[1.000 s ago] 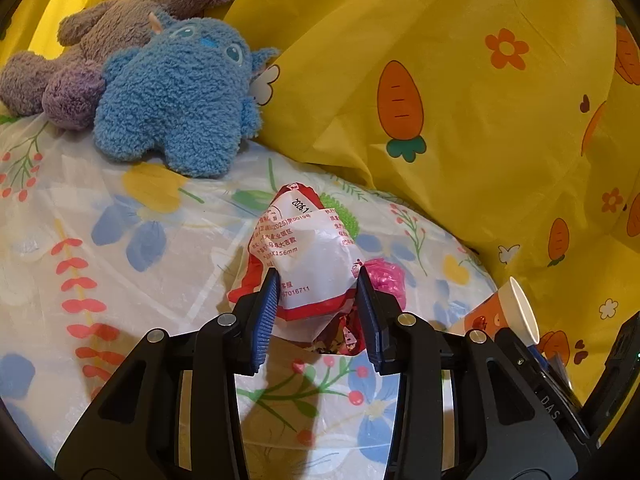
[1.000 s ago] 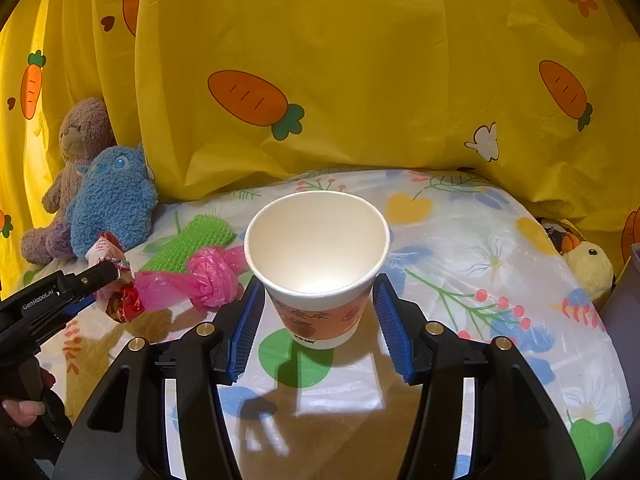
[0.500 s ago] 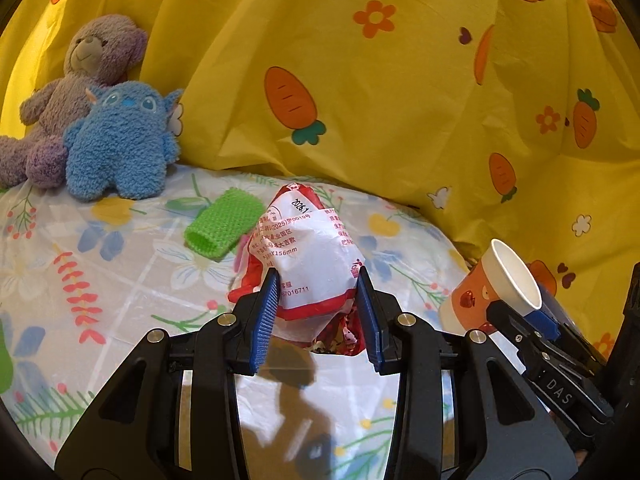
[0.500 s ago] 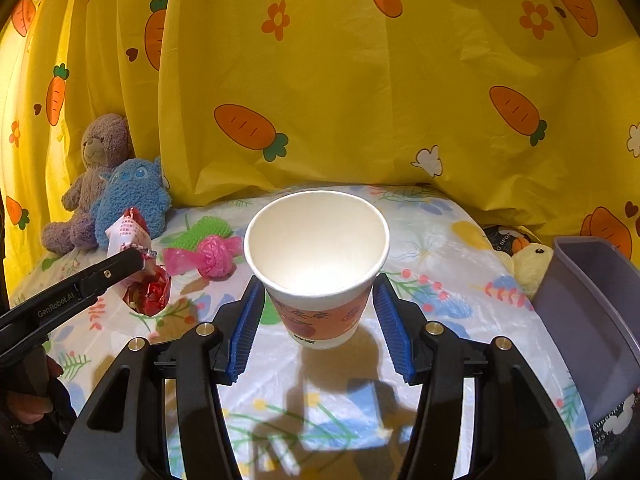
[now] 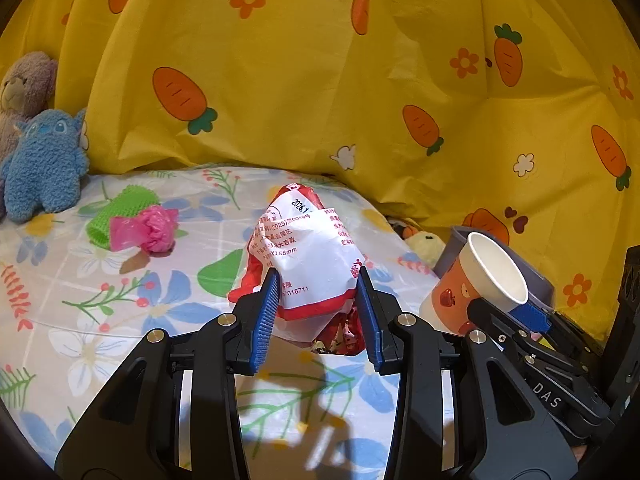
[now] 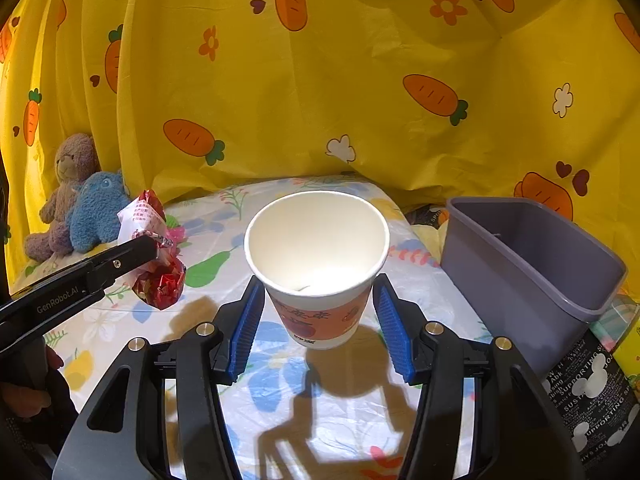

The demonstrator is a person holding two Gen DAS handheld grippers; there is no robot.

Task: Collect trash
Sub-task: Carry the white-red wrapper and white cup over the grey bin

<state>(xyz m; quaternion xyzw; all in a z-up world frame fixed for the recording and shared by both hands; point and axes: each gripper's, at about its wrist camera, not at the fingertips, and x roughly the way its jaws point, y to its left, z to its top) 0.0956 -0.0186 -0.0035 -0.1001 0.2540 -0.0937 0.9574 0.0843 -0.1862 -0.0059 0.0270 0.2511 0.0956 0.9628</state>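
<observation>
We see a yellow carrot-print curtain hanging behind a bed covered in a flowered sheet. At its far left corner a blue plush monster leans against a purple-grey teddy bear, and a small yellow chick toy lies by the curtain's hem.

A bed under a floral plastic sheet carries a green knitted roll with a crumpled pink bag touching it. A blue plush toy and a brown teddy bear sit at its far left edge.
</observation>
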